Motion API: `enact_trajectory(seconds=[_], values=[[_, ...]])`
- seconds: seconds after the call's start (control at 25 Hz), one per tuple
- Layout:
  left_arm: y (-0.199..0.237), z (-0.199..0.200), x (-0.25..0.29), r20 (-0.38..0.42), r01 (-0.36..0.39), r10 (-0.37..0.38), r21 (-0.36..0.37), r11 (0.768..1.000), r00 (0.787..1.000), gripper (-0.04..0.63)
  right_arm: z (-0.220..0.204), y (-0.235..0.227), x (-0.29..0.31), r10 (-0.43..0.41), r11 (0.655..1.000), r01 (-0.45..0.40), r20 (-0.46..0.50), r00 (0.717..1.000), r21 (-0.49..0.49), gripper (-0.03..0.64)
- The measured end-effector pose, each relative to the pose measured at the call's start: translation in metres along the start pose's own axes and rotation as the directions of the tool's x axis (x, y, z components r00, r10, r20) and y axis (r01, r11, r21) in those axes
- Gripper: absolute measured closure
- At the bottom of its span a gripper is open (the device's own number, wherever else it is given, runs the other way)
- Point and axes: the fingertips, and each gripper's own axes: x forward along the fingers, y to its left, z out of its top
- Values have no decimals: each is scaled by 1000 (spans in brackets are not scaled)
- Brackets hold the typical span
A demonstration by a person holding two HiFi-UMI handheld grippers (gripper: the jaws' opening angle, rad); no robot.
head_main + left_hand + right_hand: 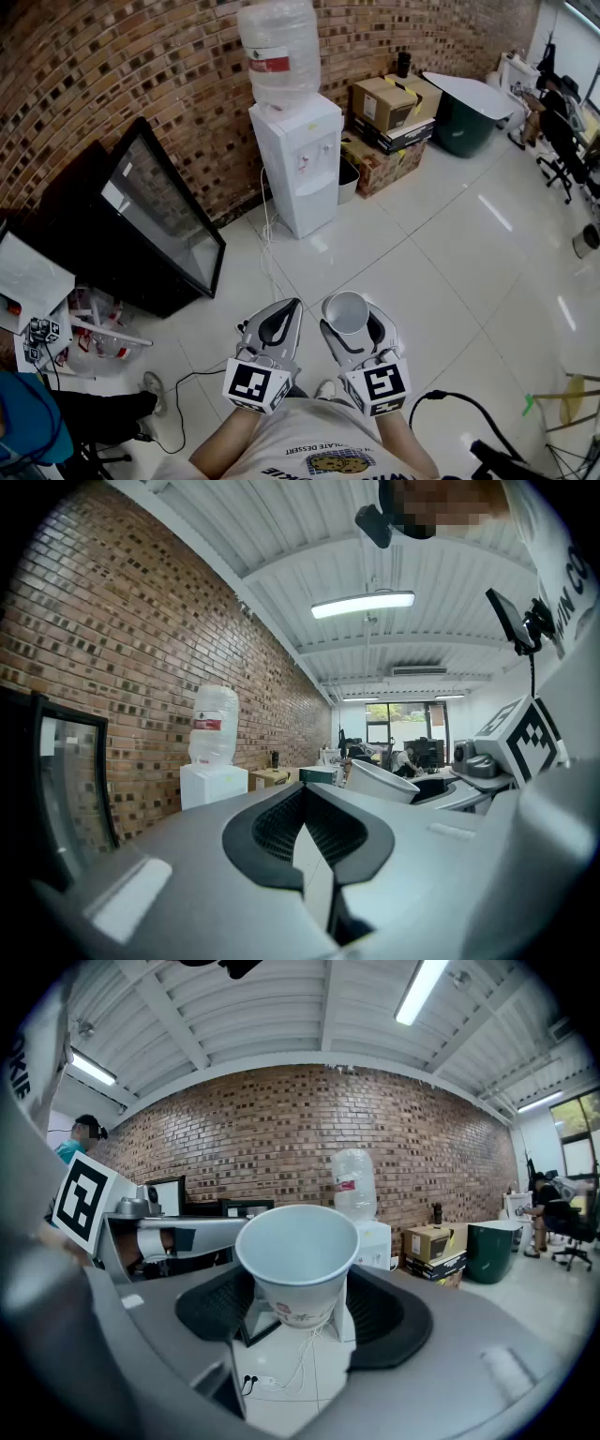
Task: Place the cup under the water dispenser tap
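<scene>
Nearest, the right gripper (349, 325) pinches a thin, tapered white paper cup (348, 312) low on its wall between ribbed black pads. The left gripper (275, 321) beside it sits pressed together and empty. A harder squeeze would likely crumple the soft cup, and a slack one could let it tip out. Beyond lie glossy floor tiles (422, 262) and a loose white cable (266, 246), a trip risk on the way to the boxy white dispenser (300, 169), which stands well apart against the far brick wall (141, 56).
</scene>
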Motion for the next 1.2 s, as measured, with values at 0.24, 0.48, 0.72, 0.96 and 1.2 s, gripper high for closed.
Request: enact_trajectory(seconds=[0.24, 0.48, 0.72, 0.96, 1.2], values=[[-9, -1, 11, 2, 1, -1, 15, 1000, 1000, 604, 0, -9, -3, 7, 1000, -7, 2, 1000, -4, 302], [-10, -2, 22, 9, -1, 0, 13, 1000, 1000, 604, -2, -19, 0, 9, 1000, -9, -4, 1000, -13, 302], [-6, -11, 37, -2, 1, -1, 0, 1000, 1000, 604, -7, -28, 10, 11, 1000, -11, -22, 1000, -14, 302], [9, -17, 56, 1, 5, -4, -24, 1000, 1000, 604, -8, -37, 31, 13, 1000, -14, -35, 999, -22, 302], [31, -22, 82, 0, 15, -15, -42, 999, 1000, 604, -2, -47, 60, 8, 999, -10, -43, 999, -31, 302]])
